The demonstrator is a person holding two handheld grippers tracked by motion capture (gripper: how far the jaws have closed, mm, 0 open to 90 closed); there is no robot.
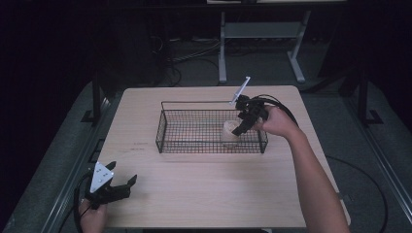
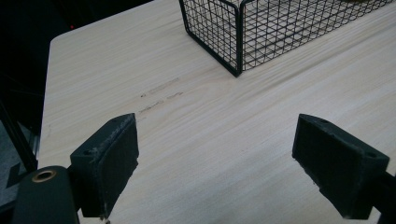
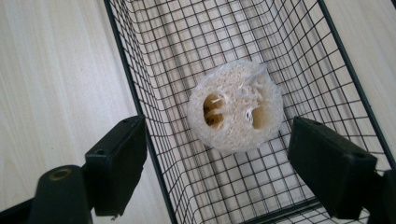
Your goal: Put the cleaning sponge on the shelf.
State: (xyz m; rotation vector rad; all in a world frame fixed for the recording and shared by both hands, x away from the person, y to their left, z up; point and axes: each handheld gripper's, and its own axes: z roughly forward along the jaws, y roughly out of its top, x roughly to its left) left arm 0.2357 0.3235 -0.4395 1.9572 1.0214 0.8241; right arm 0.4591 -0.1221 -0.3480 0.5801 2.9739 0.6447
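No readable text, labels, brand names, numbers or signs appear in any view. The wooden table (image 2: 233, 140) carries only a few faint dark scuff marks near its middle, which form no letters. The grey three-cornered plate (image 1: 101, 175) on the left gripper shows small dots, too small to read as any writing.

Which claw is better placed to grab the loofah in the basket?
Right. The right claw hangs open over the loofah inside the wire basket; the left claw sits open near the table's near-left corner.
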